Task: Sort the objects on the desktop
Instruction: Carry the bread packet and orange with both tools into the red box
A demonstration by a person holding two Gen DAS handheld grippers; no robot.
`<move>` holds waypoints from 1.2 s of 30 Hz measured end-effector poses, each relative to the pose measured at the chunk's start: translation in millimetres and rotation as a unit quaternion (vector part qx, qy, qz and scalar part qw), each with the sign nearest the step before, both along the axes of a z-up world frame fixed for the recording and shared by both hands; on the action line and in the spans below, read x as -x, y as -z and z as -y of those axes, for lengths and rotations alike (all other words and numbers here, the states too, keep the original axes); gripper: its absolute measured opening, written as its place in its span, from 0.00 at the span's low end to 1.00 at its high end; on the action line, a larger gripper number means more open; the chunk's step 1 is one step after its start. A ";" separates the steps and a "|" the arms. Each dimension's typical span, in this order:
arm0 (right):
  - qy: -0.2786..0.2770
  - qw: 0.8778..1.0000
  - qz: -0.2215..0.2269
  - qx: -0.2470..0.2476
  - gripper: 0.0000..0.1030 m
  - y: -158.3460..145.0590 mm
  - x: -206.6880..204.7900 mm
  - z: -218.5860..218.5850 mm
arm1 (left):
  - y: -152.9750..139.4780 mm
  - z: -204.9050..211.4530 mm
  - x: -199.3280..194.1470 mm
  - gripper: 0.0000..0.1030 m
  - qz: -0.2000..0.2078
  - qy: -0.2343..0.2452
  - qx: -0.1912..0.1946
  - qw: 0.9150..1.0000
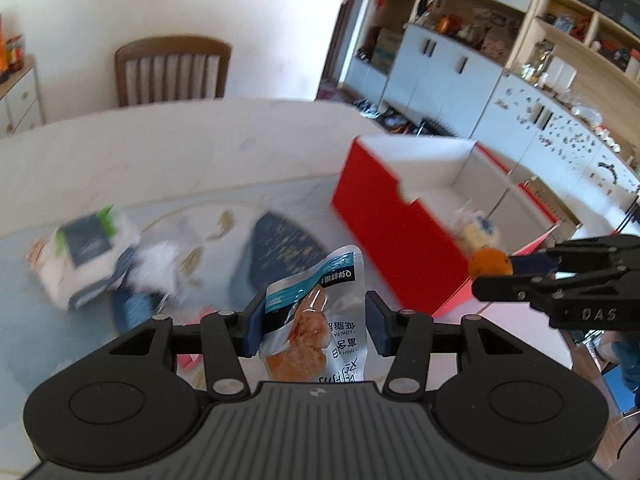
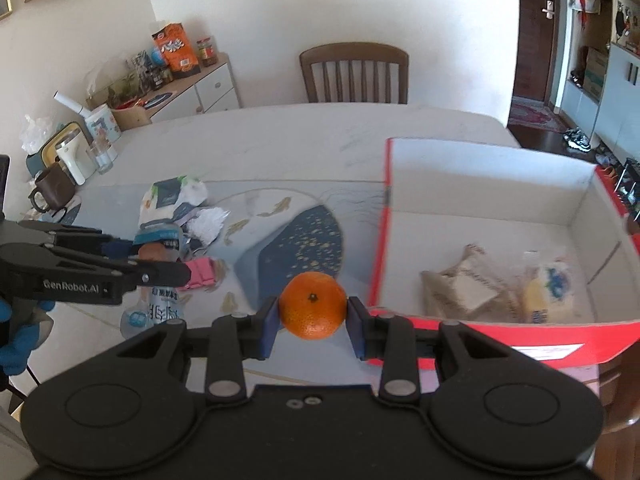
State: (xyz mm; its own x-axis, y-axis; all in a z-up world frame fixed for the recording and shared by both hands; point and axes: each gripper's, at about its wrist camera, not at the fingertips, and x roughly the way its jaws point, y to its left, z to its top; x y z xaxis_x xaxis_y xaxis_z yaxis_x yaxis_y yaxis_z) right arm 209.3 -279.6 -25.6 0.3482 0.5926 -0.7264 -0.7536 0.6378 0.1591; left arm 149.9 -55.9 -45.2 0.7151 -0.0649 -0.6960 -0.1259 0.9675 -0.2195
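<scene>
Clamping orange (image 2: 313, 306) between right claw (image 2: 313, 322) pads beside red box (image 2: 496, 330); left claw (image 1: 316, 320) clamped on snack packet (image 1: 316, 316) above surface (image 2: 280, 148).

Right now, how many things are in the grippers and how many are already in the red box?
Round orange mandarin held: 1
Clear plastic snack pouch held: 1
Beige cloth pouch in red cardboard box: 1
Yellow-blue packet in box: 1
Total: 4

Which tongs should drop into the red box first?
Probably right. The right tongs hold the orange beside the red box's near corner. The left tongs, gripping the snack pouch, sit farther left, over the mat.
</scene>
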 end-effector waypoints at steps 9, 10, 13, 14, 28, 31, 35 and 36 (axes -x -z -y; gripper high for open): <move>0.027 1.000 0.011 -0.011 0.34 -10.5 -30.2 40.8 | -29.5 38.0 -42.3 0.48 0.033 0.041 -0.002 0.999; 0.030 0.999 0.014 -0.012 0.34 -11.6 -34.7 45.7 | -32.0 43.5 -47.7 0.48 0.037 0.046 -0.007 0.998; 0.039 0.999 0.025 -0.012 0.34 -12.8 -45.0 57.4 | -38.4 57.2 -64.1 0.48 0.043 0.064 -0.014 0.997; 0.040 0.999 0.028 -0.012 0.34 -12.7 -48.1 60.3 | -40.7 61.4 -68.9 0.48 0.045 0.068 -0.016 0.996; 0.046 0.998 0.039 -0.005 0.34 -9.7 -93.8 89.3 | -53.0 97.6 -145.5 0.48 0.053 0.109 -0.042 0.992; 0.040 0.998 0.040 0.005 0.34 -5.0 -104.2 87.7 | -46.5 101.3 -166.8 0.48 0.044 0.111 -0.053 0.991; 0.034 0.999 0.031 0.011 0.34 3.9 -114.7 84.3 | -33.7 104.9 -192.5 0.48 0.022 0.111 -0.062 0.992; 0.031 0.999 0.028 0.013 0.34 6.0 -116.7 83.9 | -30.1 105.7 -198.5 0.48 0.017 0.111 -0.066 0.992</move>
